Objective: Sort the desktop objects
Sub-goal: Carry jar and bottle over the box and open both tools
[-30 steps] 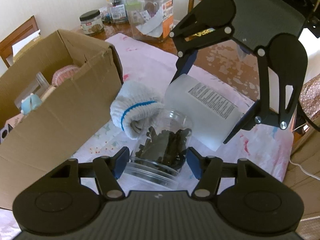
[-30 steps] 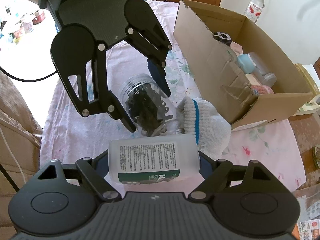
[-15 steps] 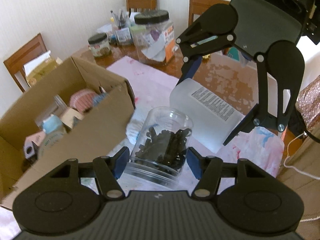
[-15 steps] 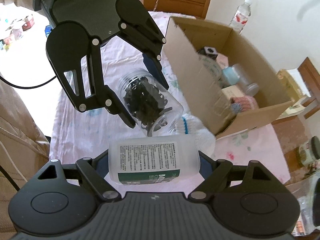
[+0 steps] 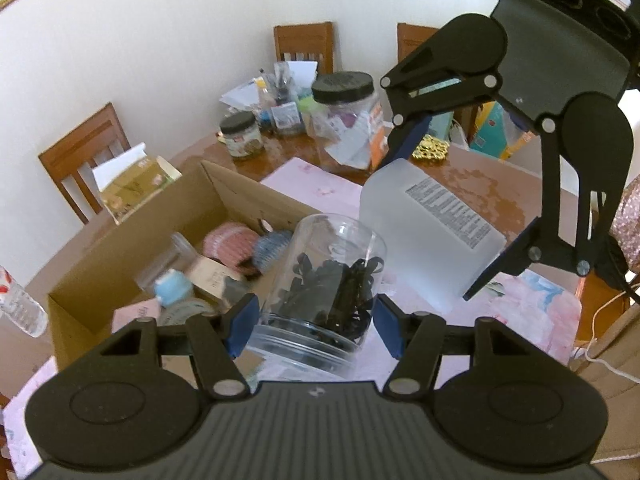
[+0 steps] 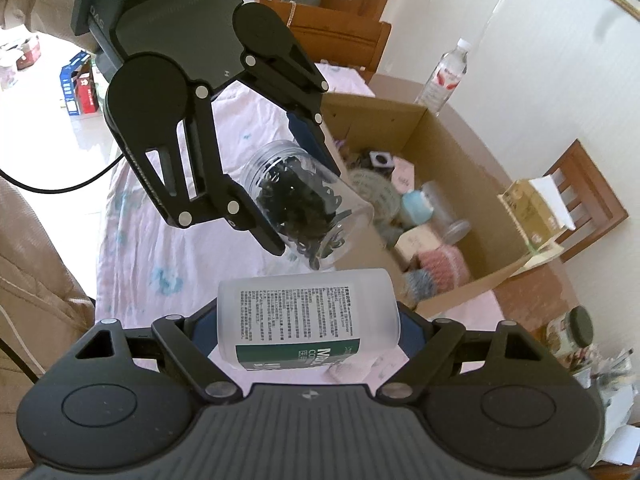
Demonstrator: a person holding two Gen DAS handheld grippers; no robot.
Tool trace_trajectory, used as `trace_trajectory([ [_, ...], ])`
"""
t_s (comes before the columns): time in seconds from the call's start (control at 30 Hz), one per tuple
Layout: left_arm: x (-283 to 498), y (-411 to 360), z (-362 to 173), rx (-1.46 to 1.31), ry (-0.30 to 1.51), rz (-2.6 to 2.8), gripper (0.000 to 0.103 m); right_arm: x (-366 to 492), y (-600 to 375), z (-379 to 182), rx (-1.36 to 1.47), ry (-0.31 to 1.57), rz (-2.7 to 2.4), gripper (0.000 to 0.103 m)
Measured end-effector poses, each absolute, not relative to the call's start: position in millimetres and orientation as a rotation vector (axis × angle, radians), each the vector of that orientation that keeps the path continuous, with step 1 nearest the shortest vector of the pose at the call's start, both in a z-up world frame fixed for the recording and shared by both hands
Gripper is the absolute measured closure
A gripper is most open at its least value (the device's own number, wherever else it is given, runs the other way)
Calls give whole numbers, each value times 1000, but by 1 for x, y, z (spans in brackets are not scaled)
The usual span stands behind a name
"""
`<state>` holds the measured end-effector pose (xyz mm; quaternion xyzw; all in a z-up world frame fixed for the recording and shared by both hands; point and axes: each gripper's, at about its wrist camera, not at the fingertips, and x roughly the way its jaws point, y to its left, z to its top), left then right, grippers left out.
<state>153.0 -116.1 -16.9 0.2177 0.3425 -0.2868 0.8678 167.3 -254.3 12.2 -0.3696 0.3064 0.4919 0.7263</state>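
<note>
From my left wrist, my left gripper (image 5: 316, 320) has its jaws clamped on the clear jar (image 5: 326, 280), which is part full of small black pieces and held in the air, tipped away from me. Beyond it lies the open cardboard box (image 5: 256, 194), already holding a pink knitted thing, a blue one, a small pale blue bottle and other bits I cannot make out through the blur. To the right, my right gripper (image 5: 448, 216) carries the frosted white bottle (image 5: 428, 236), its printed label facing me, above the pink cloth on the counter (image 5: 512, 188).

From my right wrist, the jaws are closed on the frosted white bottle (image 6: 308, 312), lying crosswise between them, with the label text and a green band towards me. Ahead, the left gripper (image 6: 296, 184) holds the clear jar (image 6: 304, 204) tilted, just at the near edge of the cardboard box (image 6: 436, 128).

I judge this the carrying step: both things are lifted and heading for the box. Next, each wants bringing over a free spot inside, lowering, and only then should the jaws part. The jar should go first, being nearer the box. The bottle must wait its turn so that the two grippers do not knock together.
</note>
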Motion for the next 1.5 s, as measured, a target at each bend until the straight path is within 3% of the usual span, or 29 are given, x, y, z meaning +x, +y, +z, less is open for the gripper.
trace_trajectory([
  [0.73, 186, -62, 4, 431, 675, -498, 41, 204, -212, 45, -788, 599, 992, 15],
  [1.23, 260, -23, -21, 316, 805, -308, 40, 290, -180, 25, -599, 753, 856, 15],
  [1.3, 269, -19, -25, 297, 819, -273, 38, 305, -176, 21, -542, 781, 806, 15],
  [1.37, 276, -16, -28, 282, 833, -245, 27, 320, -175, 19, -463, 803, 751, 14],
  [1.5, 281, -13, -29, 249, 856, -193, 23, 343, -179, 16, -322, 873, 692, 14],
])
